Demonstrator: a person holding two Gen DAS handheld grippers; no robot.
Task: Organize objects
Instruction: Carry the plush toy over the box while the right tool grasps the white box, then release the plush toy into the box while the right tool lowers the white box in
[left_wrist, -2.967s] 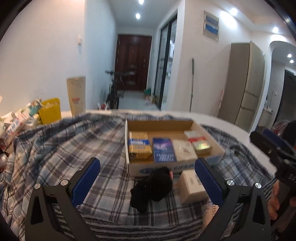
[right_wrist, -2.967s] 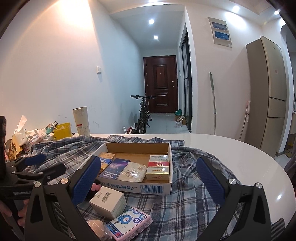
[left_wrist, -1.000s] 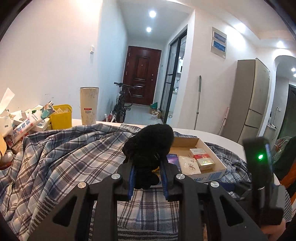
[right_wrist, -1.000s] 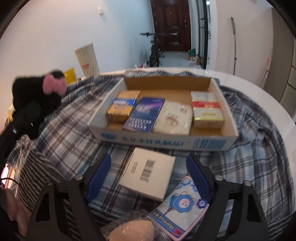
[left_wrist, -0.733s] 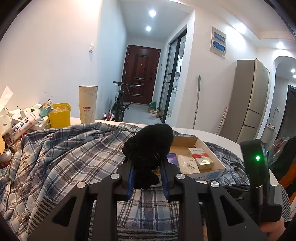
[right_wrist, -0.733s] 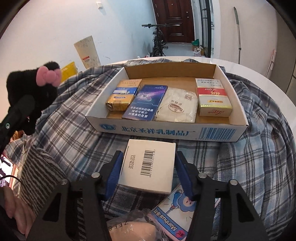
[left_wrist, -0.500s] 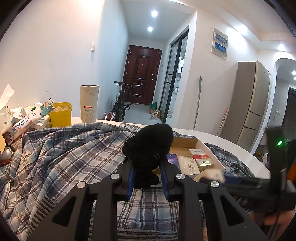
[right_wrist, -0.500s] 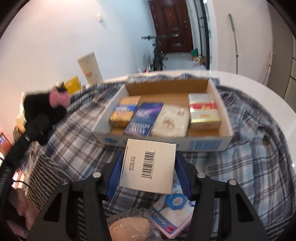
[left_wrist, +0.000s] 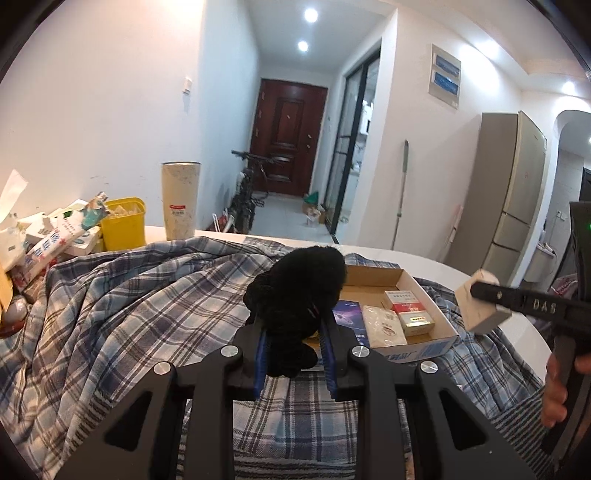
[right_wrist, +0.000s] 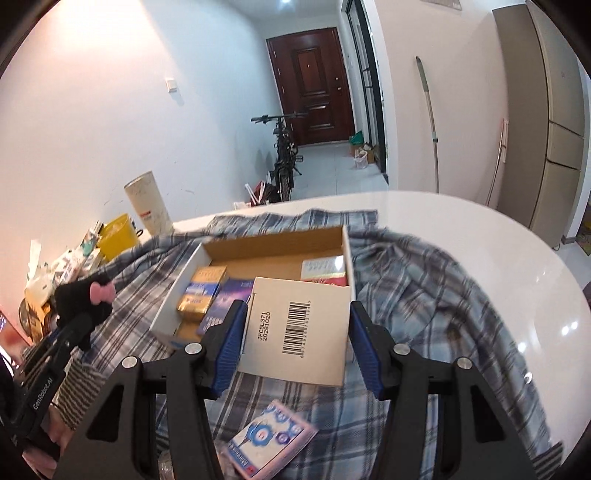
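Observation:
My left gripper (left_wrist: 295, 354) is shut on a black plush toy (left_wrist: 299, 295) with a pink bow (right_wrist: 99, 291), held above the plaid cloth (left_wrist: 147, 314). My right gripper (right_wrist: 295, 343) is shut on a white box with a barcode (right_wrist: 297, 325), lifted in front of the cardboard tray (right_wrist: 273, 251). The white box also shows in the left wrist view (left_wrist: 480, 306), to the right of the tray (left_wrist: 436, 343). The tray holds several small packs: a gold one (right_wrist: 201, 295), a blue one (right_wrist: 225, 299) and a red-and-white one (left_wrist: 404, 302).
A pink and blue booklet (right_wrist: 273, 439) lies on the cloth below the right gripper. A yellow tub (left_wrist: 122, 221), a tall cup (left_wrist: 179, 199) and cluttered packets (left_wrist: 48, 240) stand at the table's left. The bare white tabletop (right_wrist: 498, 266) curves to the right.
The right gripper closed on the white box and lifted it off the cloth, up toward the tray. The left gripper has held the plush toy nearly still.

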